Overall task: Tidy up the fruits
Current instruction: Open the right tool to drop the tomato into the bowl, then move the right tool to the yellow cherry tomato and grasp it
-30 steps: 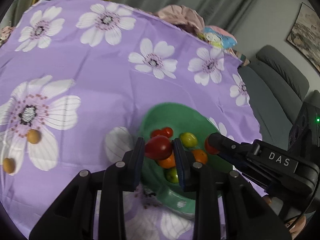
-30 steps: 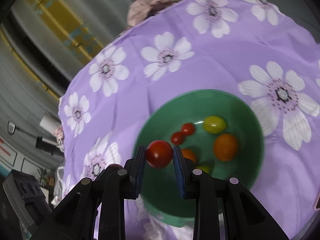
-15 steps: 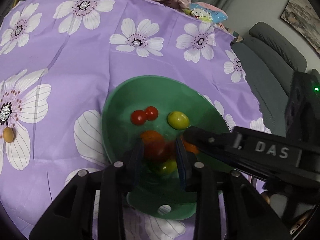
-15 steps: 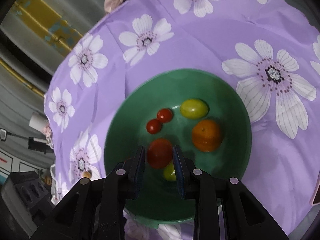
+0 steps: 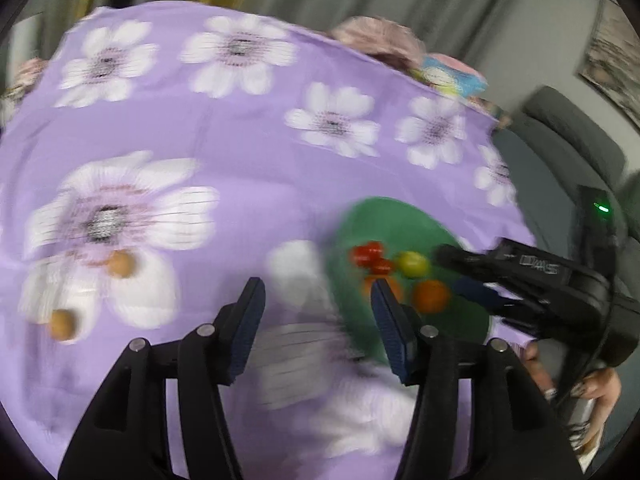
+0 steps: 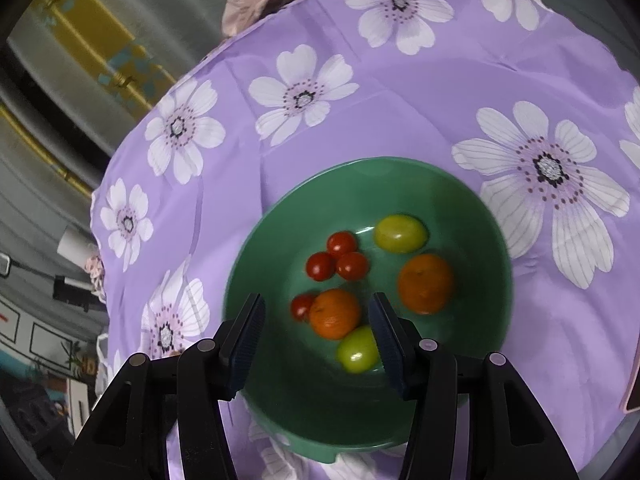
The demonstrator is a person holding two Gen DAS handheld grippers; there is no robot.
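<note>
We see a green bowl (image 6: 472, 200) holding four small red tomatoes (image 6: 342, 243), two oranges (image 6: 426, 283) and two yellow-green fruits (image 6: 401, 233), all loose on its floor. Well apart, two small brown fruits (image 5: 120, 264) lie on the cloth.

Two downward wrist views sharing green bowl (image 6: 472, 208)

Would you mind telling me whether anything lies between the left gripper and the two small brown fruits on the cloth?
Nothing visible does: the left gripper, jaws opening and empty, has only bare tablecloth between it and the brown fruits.
</note>
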